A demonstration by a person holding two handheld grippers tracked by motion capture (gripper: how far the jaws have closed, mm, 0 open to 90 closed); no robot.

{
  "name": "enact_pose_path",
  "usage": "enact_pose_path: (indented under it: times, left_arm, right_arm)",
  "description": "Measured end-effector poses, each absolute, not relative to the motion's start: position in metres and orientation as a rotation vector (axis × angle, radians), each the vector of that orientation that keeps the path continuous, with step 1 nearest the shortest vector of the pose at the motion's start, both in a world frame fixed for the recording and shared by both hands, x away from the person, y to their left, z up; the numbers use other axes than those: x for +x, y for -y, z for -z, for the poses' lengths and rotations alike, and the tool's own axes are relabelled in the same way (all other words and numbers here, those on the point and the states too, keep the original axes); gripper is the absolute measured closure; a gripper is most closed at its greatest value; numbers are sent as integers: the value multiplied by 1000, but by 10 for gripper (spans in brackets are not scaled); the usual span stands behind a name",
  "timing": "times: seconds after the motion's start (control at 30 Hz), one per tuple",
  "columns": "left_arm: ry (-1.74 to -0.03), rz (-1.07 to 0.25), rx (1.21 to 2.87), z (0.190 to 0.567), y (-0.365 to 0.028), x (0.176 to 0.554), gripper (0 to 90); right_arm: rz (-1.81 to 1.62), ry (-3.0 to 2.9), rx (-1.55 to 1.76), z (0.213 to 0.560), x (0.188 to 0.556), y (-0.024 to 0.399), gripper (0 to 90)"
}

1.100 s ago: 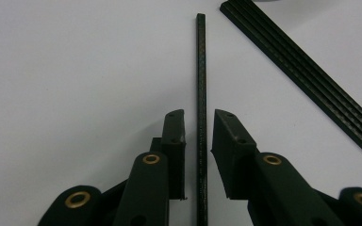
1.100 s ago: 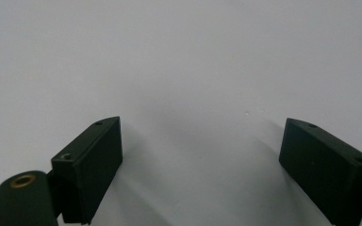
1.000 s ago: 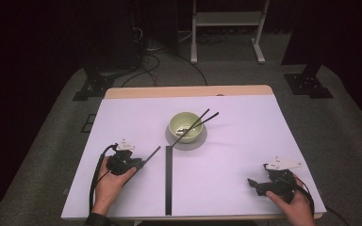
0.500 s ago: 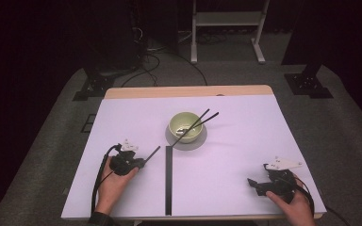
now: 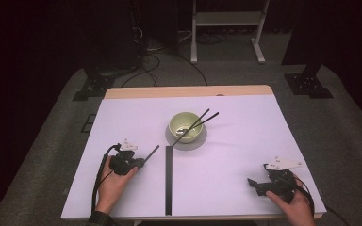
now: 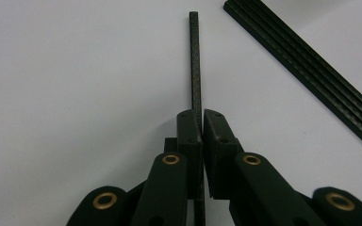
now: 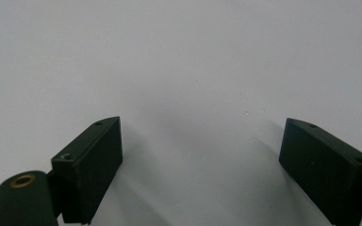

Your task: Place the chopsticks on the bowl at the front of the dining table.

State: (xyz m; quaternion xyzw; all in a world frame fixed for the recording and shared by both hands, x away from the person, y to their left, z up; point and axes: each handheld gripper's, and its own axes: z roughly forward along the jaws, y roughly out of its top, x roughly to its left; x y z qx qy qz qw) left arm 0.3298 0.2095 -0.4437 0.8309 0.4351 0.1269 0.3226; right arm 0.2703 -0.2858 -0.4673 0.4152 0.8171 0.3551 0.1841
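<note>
A thin black stick [image 6: 195, 61] lies flat on the white table and runs away from me between the jaws of my left gripper [image 6: 201, 120]. The jaws have just been closing and now press on it from both sides. In the high view, the left gripper [image 5: 141, 162] rests at the front left with the stick [image 5: 152, 153] pointing up and to the right. My right gripper [image 5: 252, 184] rests at the front right. Its jaws stand wide apart over bare table [image 7: 202, 141] with nothing between them.
A pale green bowl [image 5: 185, 127] sits on a grey saucer [image 5: 199, 142] at the table's middle, with two black chopsticks [image 5: 202, 118] leaning out to its right. A long black strip [image 5: 168, 179] runs from the saucer to the front edge, just right of the held stick [image 6: 306, 61].
</note>
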Motion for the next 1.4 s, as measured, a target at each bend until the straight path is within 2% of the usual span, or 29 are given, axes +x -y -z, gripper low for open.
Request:
enact_pose_path:
  times: [0.33,1.4]
  left_arm:
    - [-1179,-303,2148,436,-210,328,863]
    - [-1106,-329,2082,375,-185,341,863]
  right_arm:
    - [-1001,-2304,1170,467,270,286,123]
    - [-1002,-2304,1172,467,270,286,123]
